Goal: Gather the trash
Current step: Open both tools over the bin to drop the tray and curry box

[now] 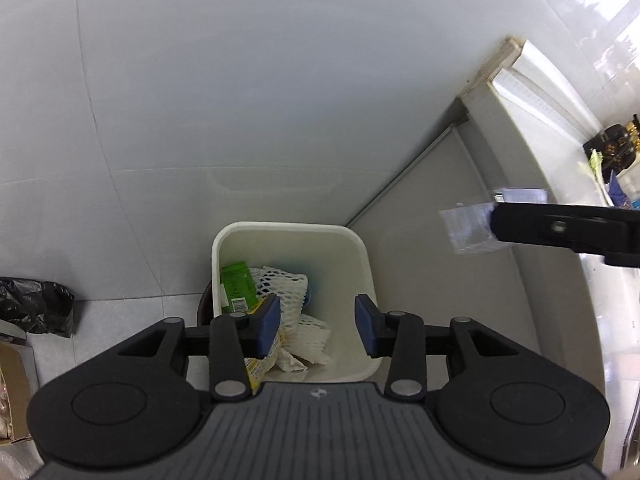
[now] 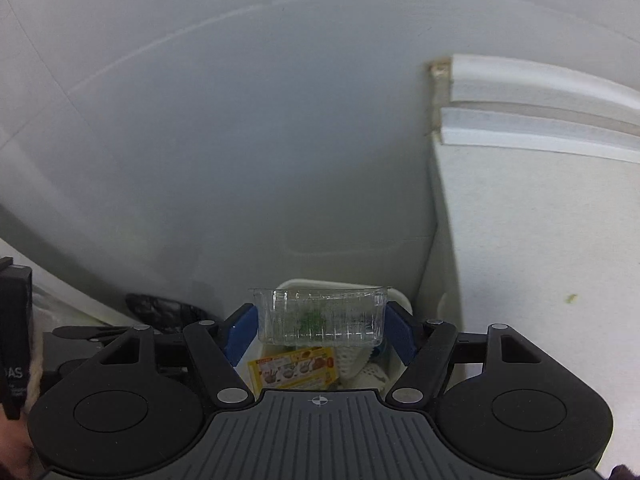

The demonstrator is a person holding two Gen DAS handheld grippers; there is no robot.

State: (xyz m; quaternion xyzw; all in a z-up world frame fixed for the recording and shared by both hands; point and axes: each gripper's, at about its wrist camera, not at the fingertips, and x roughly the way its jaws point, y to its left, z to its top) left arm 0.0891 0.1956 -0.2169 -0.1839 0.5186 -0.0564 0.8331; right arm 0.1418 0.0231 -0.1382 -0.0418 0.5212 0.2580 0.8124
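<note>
Clear plastic tray clamped in the right claw above the white bin.

A clear plastic tray (image 2: 320,316) with green residue inside was held crosswise between the blue pads (image 2: 240,336) of the right claw (image 2: 320,334), directly over the white bin (image 2: 396,300). In the left wrist view, the tray (image 1: 468,228) was seen at 2 o'clock from the bin (image 1: 360,272), pinched by the right claw (image 1: 496,222). Inside the bin, a green packet (image 1: 238,286) lay at 10 o'clock, white foam netting (image 1: 288,284) at the centre, and a yellow printed wrapper (image 2: 296,366) nearest the cameras. The left claw (image 1: 316,326) was held apart, gripping nothing, above the bin's near rim. A black plastic bag (image 1: 36,304) lay on the floor at 9 o'clock, well apart from the bin.
</note>
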